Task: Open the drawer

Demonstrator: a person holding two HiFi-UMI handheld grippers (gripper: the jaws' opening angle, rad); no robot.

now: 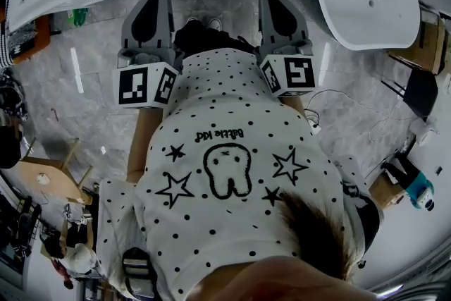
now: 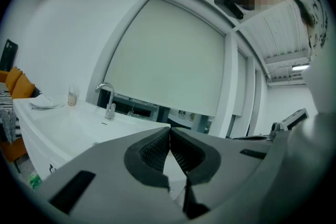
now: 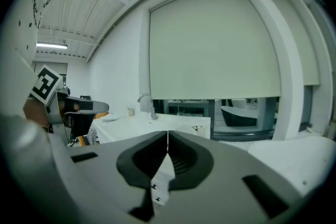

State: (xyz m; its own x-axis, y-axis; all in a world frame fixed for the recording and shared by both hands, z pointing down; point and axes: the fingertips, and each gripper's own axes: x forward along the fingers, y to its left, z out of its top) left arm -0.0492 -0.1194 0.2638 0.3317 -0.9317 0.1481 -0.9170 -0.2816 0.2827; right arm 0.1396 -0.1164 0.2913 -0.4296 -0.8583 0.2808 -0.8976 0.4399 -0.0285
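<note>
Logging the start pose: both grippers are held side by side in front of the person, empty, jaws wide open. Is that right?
Not quite: the jaws are shut, not wide open. The left gripper view shows the left gripper with its jaws meeting at the tips, and the right gripper view shows the same for the right gripper. The rest holds.

A faucet (image 2: 107,98) stands on the white worktop (image 2: 63,126), with a small cup (image 2: 72,96) near it. Behind them a pale roller blind (image 2: 168,55) covers the window. Orange cushions (image 2: 14,84) show at the far left.
</note>
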